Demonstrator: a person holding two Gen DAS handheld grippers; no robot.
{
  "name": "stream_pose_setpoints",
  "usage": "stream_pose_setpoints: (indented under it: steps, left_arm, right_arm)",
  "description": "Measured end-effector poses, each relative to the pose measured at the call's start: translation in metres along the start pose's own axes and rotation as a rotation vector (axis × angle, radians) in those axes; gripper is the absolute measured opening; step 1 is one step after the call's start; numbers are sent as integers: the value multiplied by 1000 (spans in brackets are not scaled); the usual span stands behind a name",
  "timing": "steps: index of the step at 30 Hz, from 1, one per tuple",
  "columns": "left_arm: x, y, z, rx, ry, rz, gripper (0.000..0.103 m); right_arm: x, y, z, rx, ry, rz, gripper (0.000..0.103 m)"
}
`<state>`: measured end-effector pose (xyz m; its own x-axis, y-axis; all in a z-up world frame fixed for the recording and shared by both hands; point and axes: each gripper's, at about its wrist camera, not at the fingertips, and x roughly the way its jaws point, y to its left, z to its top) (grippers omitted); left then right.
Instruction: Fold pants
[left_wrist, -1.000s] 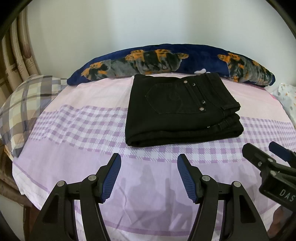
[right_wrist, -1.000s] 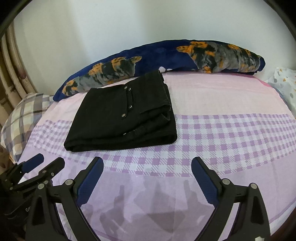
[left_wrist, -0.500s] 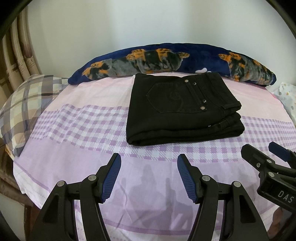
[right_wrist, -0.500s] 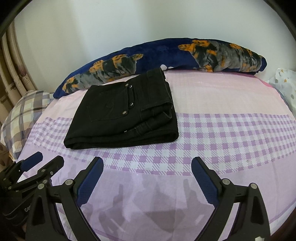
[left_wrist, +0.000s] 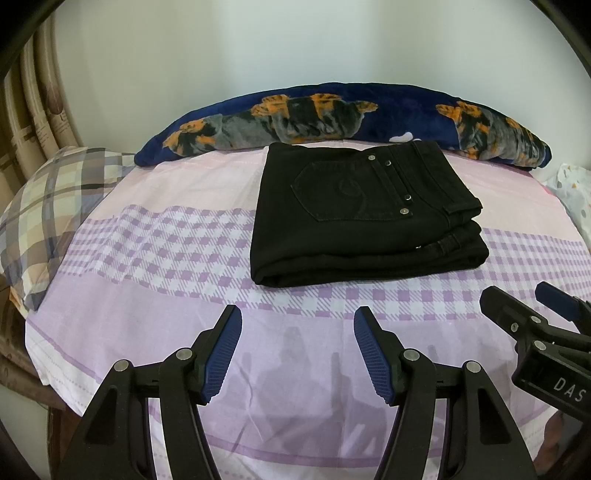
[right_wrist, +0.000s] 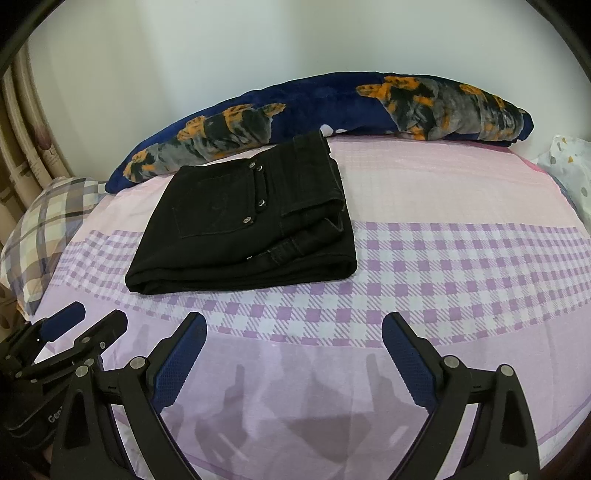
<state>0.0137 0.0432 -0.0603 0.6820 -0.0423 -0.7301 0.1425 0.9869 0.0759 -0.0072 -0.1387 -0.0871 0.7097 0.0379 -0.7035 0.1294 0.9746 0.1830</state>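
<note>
The black pants (left_wrist: 362, 218) lie folded in a compact rectangle on the bed, back pocket up, waistband to the right. They also show in the right wrist view (right_wrist: 251, 221). My left gripper (left_wrist: 297, 332) is open and empty, held above the sheet in front of the pants. My right gripper (right_wrist: 293, 332) is open and empty, also short of the pants, and shows at the right of the left wrist view (left_wrist: 532, 306). The left gripper shows at the lower left of the right wrist view (right_wrist: 85, 321).
The bed has a pink and purple checked sheet (left_wrist: 166, 251). A navy bolster with orange print (left_wrist: 332, 118) lies along the wall behind the pants. A plaid pillow (left_wrist: 48, 199) sits at the left by a rattan frame (left_wrist: 29, 110). A white spotted cloth (right_wrist: 569, 166) is at the far right.
Both grippers have drifted slightly back and up from the pants; the pants have not moved. Both grippers stay open.
</note>
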Motion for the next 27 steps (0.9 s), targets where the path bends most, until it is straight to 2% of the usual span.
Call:
stream_pose_setpoints:
  steps: [27]
  left_arm:
    - [3,-1,-3,3,4,-6,64]
  right_arm:
    - [2,-3,1,5,3,5,95]
